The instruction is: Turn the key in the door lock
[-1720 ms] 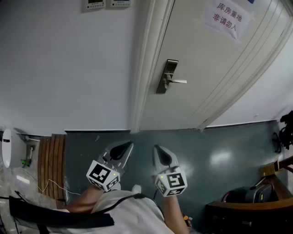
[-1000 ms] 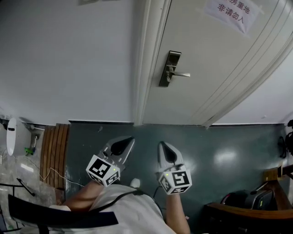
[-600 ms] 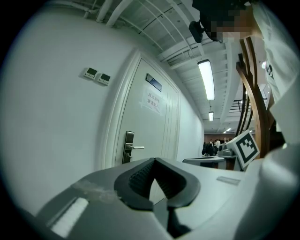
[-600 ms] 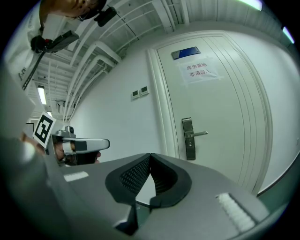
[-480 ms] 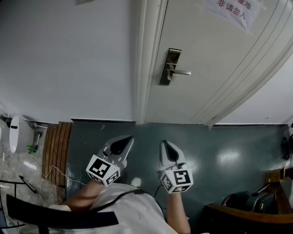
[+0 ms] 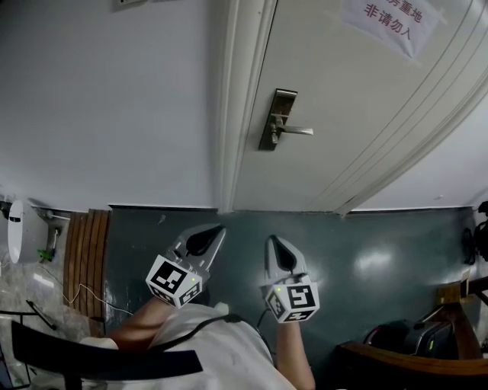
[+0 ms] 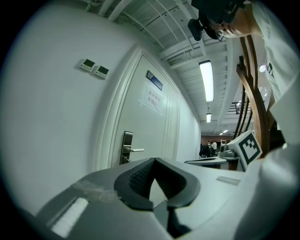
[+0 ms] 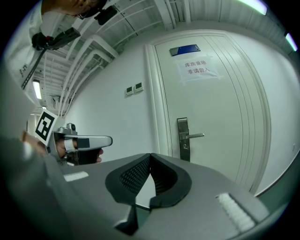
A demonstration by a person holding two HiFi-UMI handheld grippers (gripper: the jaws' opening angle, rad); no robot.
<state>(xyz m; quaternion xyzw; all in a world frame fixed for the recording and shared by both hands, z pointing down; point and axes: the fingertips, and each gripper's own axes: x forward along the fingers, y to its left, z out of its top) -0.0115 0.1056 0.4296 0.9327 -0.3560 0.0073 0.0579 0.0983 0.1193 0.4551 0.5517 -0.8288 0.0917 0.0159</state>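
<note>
While both grippers hang low over the dark teal floor (image 6: 366,259), the white door (image 6: 351,129) stands shut in its white frame (image 6: 236,107), and the door lock (image 6: 278,119), a tall metal plate with a lever handle (image 6: 296,131) pointing away from the frame, sits on the door just beside that frame. Up and away from the door lock, a paper sign (image 6: 393,21) is stuck to the door, and a small blue plate (image 8: 184,49) is fixed above it. On the frame's far side from the door lock runs a plain pale wall (image 6: 107,99) carrying two small control panels (image 8: 134,88). Below the door lock and well off to that same side, a slatted wooden piece (image 6: 84,259) lies at the floor's edge. The left gripper (image 6: 213,228) and the right gripper (image 6: 273,240) point side by side toward the door, well short of the door lock and touching nothing. Each gripper's own view shows its jaws brought together at the tips, with only the hollow between the ribbed pads (image 7: 138,180) left and nothing held there. Whether a key sits in the door lock is too small to tell.
</note>
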